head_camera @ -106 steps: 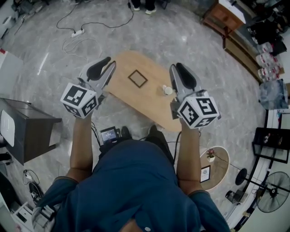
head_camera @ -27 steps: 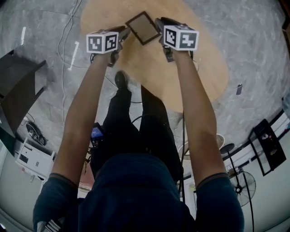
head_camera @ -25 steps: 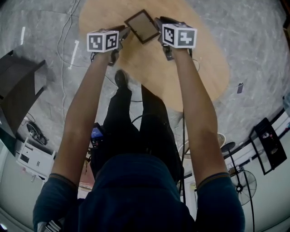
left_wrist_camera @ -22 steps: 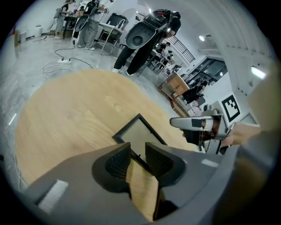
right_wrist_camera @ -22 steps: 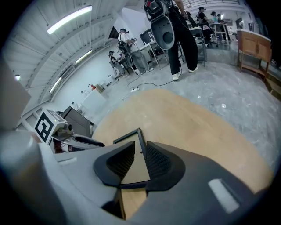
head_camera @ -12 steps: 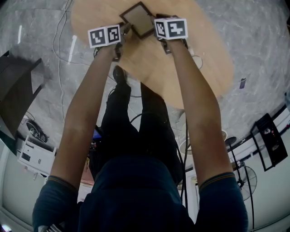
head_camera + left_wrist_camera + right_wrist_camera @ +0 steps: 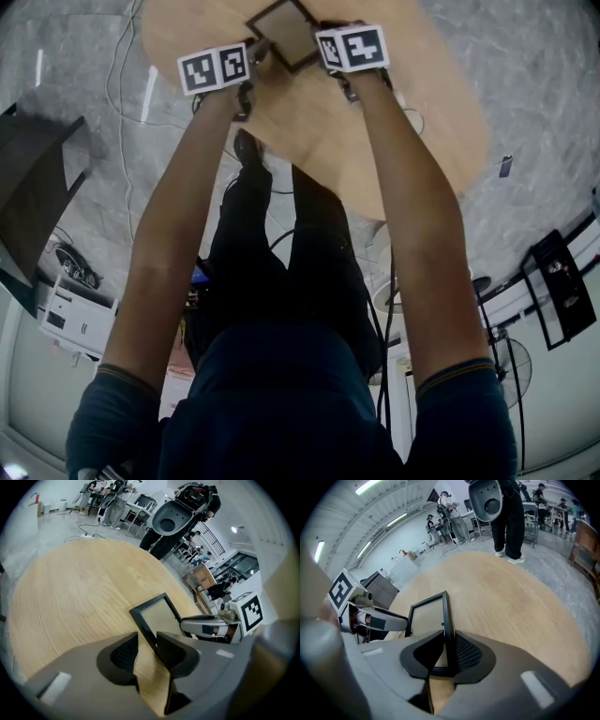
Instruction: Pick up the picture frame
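From the head view, the person is reaching both arms forward over a wooden table (image 7: pixel 403 122). The picture frame (image 7: pixel 284 33) is lying at the table's far end. The left gripper (image 7: pixel 251 52) is sitting at its left side and the right gripper (image 7: pixel 323 45) at its right side. Grey stone floor (image 7: pixel 84 84) is showing around the table.

In the left gripper view, the left gripper (image 7: pixel 147 644) is straddling the near dark bar of the picture frame (image 7: pixel 159 616). Its jaws are standing apart: the bar is leaning against the right-hand pad, and a strip of table (image 7: pixel 70 602) is showing beside the other pad. Across the frame, a silver finger of the right gripper (image 7: pixel 206 626) is meeting the opposite side.

In the right gripper view, the right gripper (image 7: pixel 449 641) is pinching the frame's side bar near a corner. Its jaws are drawn in tight on the bar, with the textured right-hand pad pressing against it. The picture frame (image 7: pixel 426 616) is stretching away towards the left gripper (image 7: pixel 379 620). A person (image 7: pixel 511 517) is standing on the floor beyond the table's far edge.
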`<state>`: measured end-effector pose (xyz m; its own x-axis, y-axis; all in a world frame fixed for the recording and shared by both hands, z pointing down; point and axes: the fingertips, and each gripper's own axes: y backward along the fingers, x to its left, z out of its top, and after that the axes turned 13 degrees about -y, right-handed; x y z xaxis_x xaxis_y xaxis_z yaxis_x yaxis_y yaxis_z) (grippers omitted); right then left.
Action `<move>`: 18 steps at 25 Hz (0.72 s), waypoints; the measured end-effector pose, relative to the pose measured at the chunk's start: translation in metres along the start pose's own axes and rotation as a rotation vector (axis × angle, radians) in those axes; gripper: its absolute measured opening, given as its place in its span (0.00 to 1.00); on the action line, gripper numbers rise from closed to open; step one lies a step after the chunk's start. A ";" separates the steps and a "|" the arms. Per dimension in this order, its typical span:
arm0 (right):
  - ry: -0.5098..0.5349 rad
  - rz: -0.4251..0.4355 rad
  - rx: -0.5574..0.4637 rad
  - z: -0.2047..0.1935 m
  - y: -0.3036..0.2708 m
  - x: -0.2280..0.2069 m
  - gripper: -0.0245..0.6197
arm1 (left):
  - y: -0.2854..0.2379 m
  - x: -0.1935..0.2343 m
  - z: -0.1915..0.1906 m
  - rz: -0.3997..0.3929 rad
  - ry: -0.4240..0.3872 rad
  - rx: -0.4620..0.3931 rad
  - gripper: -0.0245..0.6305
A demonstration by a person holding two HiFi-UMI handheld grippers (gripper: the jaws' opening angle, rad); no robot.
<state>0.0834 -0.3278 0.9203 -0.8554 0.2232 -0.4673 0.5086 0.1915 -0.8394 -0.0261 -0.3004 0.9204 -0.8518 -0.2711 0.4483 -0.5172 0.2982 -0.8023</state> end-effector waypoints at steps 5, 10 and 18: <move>0.005 -0.005 0.012 0.000 0.000 0.001 0.15 | 0.001 0.001 0.001 -0.004 0.052 -0.010 0.22; -0.008 -0.033 0.020 -0.003 0.000 0.003 0.14 | 0.000 0.001 0.004 -0.007 0.094 -0.028 0.20; -0.040 -0.082 0.033 -0.013 0.003 0.000 0.13 | -0.004 0.002 0.005 0.009 0.113 -0.015 0.14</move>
<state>0.0863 -0.3148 0.9220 -0.8974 0.1695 -0.4073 0.4342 0.1761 -0.8834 -0.0253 -0.3064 0.9228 -0.8598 -0.1635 0.4837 -0.5102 0.3139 -0.8008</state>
